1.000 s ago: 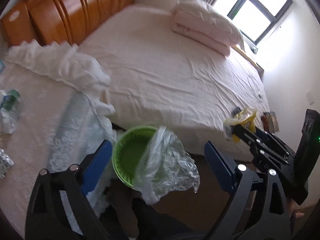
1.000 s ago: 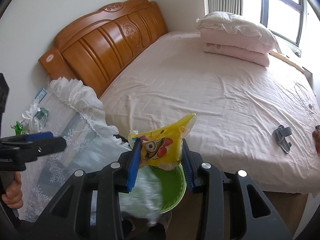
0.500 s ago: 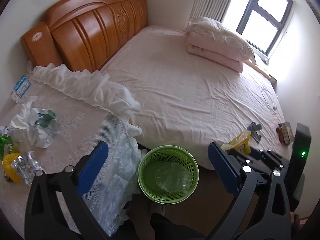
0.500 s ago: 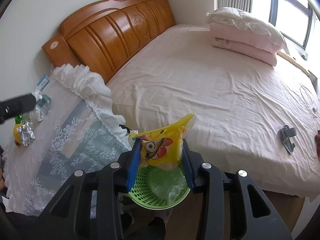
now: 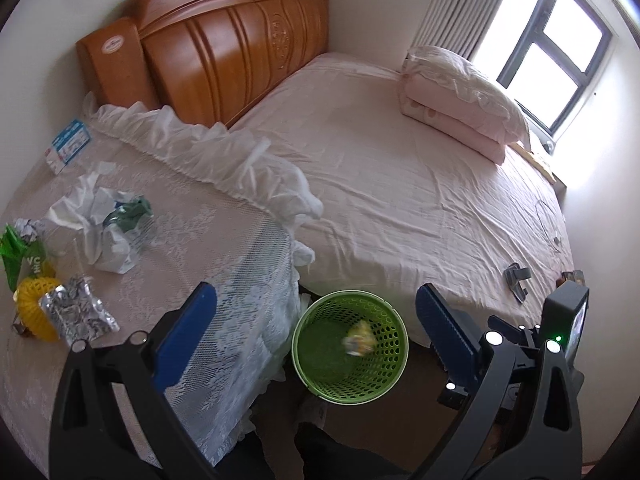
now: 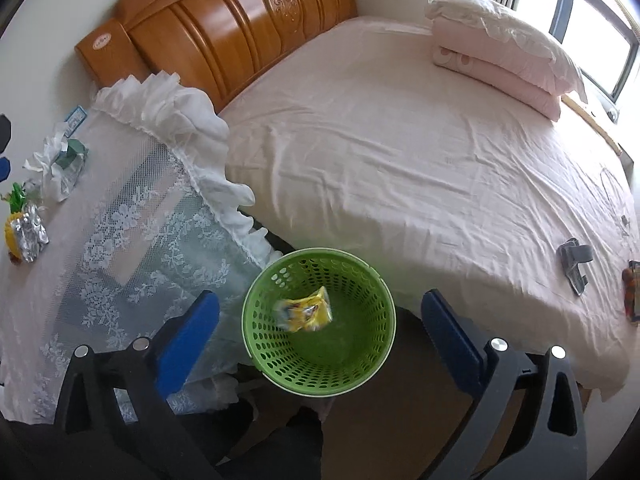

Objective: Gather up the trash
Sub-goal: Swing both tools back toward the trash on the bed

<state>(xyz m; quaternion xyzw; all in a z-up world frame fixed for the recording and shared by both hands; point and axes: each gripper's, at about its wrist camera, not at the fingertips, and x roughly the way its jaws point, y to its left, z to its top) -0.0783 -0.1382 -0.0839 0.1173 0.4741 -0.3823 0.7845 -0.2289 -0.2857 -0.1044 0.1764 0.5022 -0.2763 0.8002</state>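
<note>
Both pairs of jaws stood wide apart with nothing between them. The right gripper (image 6: 320,324) hung above the green bin (image 6: 260,344), and the yellow wrapper (image 6: 306,314) lay blurred inside the bin's mouth, clear of the blue pads (image 6: 188,336); whether it had reached the bottom could not be told. The left gripper (image 5: 316,332) looked down on the same bin (image 5: 390,372) from the side, with the wrapper (image 5: 360,338) a small blurred patch within it. The bin stood on the floor between the bed (image 6: 400,152) and a table under a lace cloth (image 5: 180,232), close against the cloth's hanging edge.

Towards the table's left edge lay more trash: a crumpled white bag (image 5: 100,232) with green in it, a silver foil pack (image 5: 78,312) over a yellow ring (image 5: 30,304), a green wrapper (image 5: 16,252) and, near the far corner, a blue-and-white card (image 5: 68,146). Folded pink bedding (image 6: 508,56) sat at the bed's far side, and a grey clip (image 6: 574,262) near its right edge.
</note>
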